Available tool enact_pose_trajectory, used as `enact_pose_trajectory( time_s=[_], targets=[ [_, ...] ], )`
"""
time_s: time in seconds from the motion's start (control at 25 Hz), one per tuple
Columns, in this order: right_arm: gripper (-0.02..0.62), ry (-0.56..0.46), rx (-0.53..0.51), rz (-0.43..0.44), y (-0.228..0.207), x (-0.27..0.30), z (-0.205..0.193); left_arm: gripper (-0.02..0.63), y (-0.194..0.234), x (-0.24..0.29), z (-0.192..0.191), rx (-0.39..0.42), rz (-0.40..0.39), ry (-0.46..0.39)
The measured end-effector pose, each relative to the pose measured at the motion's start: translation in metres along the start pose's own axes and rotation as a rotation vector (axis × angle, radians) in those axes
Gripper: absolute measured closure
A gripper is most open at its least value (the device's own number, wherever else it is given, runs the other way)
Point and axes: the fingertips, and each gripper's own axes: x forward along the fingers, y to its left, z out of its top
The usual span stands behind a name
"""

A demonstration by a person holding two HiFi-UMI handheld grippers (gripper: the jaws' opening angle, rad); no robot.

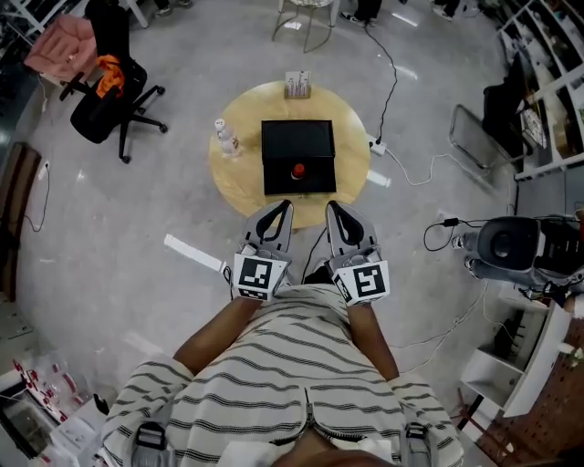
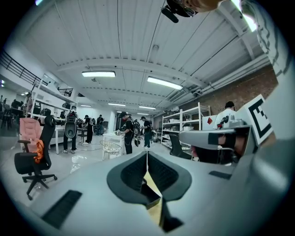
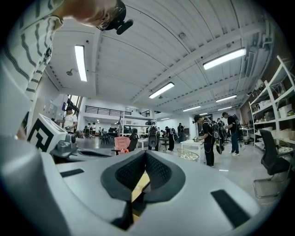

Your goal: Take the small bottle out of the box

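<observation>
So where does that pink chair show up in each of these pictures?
Head view: pink chair at the top left corner.
Left gripper view: pink chair at the far left, halfway up.
Right gripper view: pink chair, small, just left of centre.
Shared landmark: the black office chair standing right beside it in every view.

Head view: taken from above the person's striped shirt [image 1: 292, 365] and aimed steeply down. The round table [image 1: 351, 164] is seen whole, its near edge overlapped by both gripper tips.

Left gripper view: taken from close behind the left gripper [image 2: 147, 156] and aimed outward and slightly upward.

Right gripper view: set likewise behind the right gripper [image 3: 145, 156].

The black office chair [image 1: 105, 105] is shared by the head and left gripper views. The pink chair [image 1: 64, 46] and white wire chair [image 1: 306, 18] are shared by all three.
</observation>
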Motion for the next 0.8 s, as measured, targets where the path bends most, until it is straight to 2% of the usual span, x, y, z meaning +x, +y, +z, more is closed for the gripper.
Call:
enact_pose_trajectory(
  time_s=[0.36,0.52,0.8],
  targets=[
    [0.584,0.013,-0.024,0.074,-0.031,0.015,0.007,0.583,0.003,0.023,-0.005,-0.024,0.092,0.032],
    [0.584,0.036,-0.007,0.098,-0.041,0.027,-0.004,0.583,0.013,0.041,-0.014,-0.027,0.128,0.056],
    [0.584,0.069,0.018,0.125,-0.054,0.034,-0.021,0.583,0.017,0.064,-0.034,-0.047,0.13,0.101]
  ],
)
